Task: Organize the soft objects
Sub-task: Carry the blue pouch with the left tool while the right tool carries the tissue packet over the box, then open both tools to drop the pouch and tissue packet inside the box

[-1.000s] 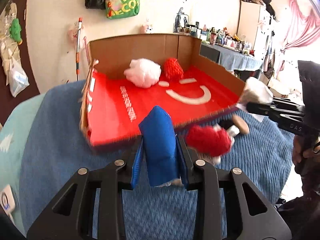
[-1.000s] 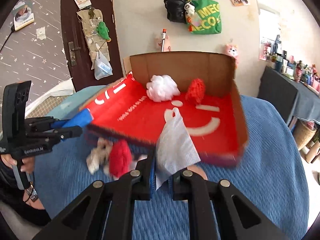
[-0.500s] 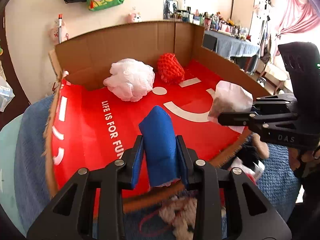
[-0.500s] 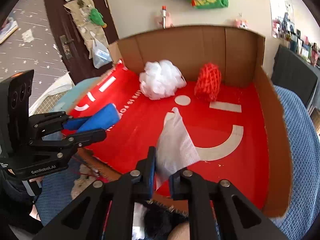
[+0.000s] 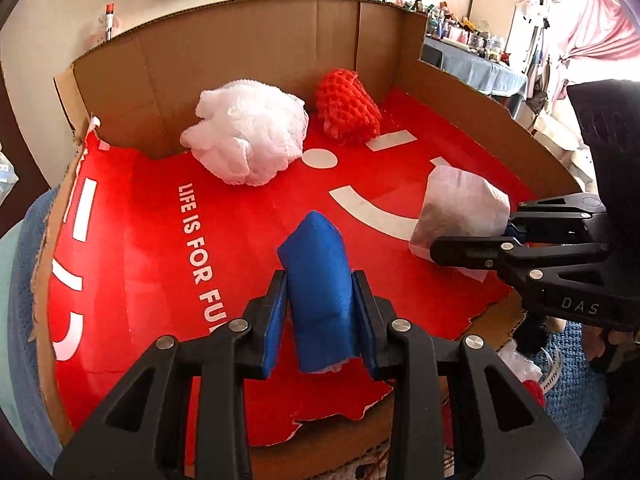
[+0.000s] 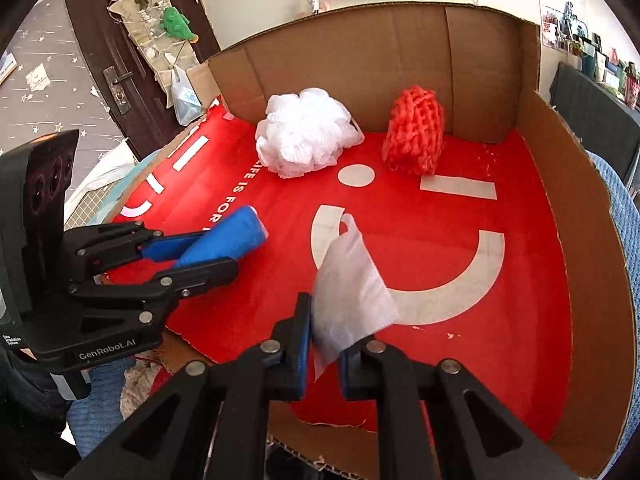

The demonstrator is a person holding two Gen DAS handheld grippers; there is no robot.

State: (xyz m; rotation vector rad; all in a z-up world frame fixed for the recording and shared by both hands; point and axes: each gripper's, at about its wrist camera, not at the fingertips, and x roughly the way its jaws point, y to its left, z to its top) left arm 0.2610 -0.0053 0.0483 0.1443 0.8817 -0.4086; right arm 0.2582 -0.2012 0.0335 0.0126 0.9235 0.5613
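My left gripper is shut on a folded blue cloth and holds it over the front of the red-lined cardboard box. The right gripper is shut on a thin white pouch, held above the box's red floor near the front. Each gripper shows in the other's view: the left gripper with the blue cloth at left, the right gripper with the pouch at right. A white mesh puff and a red knitted piece lie at the back of the box.
The box has tall brown walls at the back and right, and a low torn front edge. It rests on a blue blanket. Loose soft items lie outside the front edge. A person's hand holds the right gripper.
Both grippers moved forward from over the blanket to over the box's red floor, each still holding its item. The box now fills both views.
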